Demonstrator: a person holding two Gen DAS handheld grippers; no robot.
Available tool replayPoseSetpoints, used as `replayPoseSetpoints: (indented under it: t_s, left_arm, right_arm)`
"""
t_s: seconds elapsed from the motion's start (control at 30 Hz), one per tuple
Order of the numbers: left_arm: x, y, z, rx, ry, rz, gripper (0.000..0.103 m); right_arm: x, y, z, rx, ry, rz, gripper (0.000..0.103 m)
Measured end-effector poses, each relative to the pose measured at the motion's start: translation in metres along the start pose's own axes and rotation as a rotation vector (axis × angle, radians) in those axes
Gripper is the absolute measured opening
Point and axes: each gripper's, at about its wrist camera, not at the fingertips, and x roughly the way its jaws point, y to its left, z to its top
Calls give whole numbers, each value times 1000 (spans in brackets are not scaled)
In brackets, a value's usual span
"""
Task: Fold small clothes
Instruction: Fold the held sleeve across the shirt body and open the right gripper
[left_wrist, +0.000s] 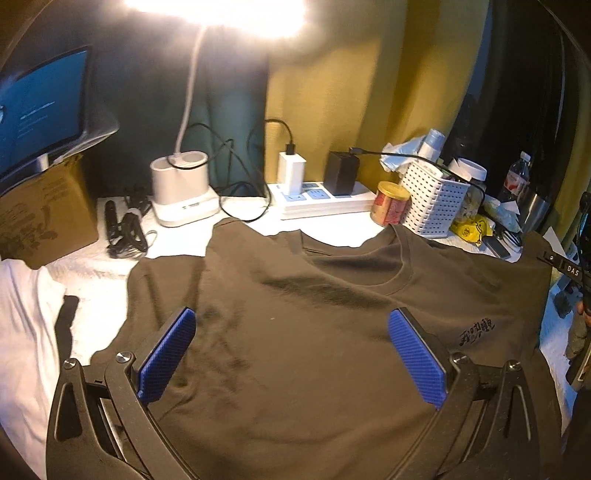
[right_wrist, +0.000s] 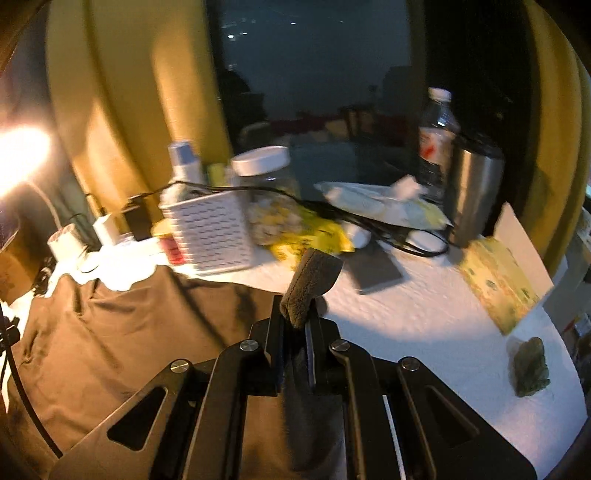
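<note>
T-shirt (right_wrist: 122, 332) fold between right tongs (right_wrist: 297, 314)

I see a dark olive-brown T-shirt (left_wrist: 295, 314) with black chest lettering on a white cloth (left_wrist: 33, 332). My left gripper (left_wrist: 291, 354) has blue textured pads. The basket (left_wrist: 428, 199) is white and perforated, the curtain (left_wrist: 332, 92) mustard yellow.
</note>
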Motion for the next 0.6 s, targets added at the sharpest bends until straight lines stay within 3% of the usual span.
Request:
replayPoseSetpoints:
  t_s: [0.27,0.6]
  left_arm:
    - [-12,37,-8,-24,-10,3,102]
    - [-18,55,-18,-23,7,-15,102]
  right_arm:
    - [9,65,-6,-54,31,63,10]
    - [36,118,-41,-73,145,115,10]
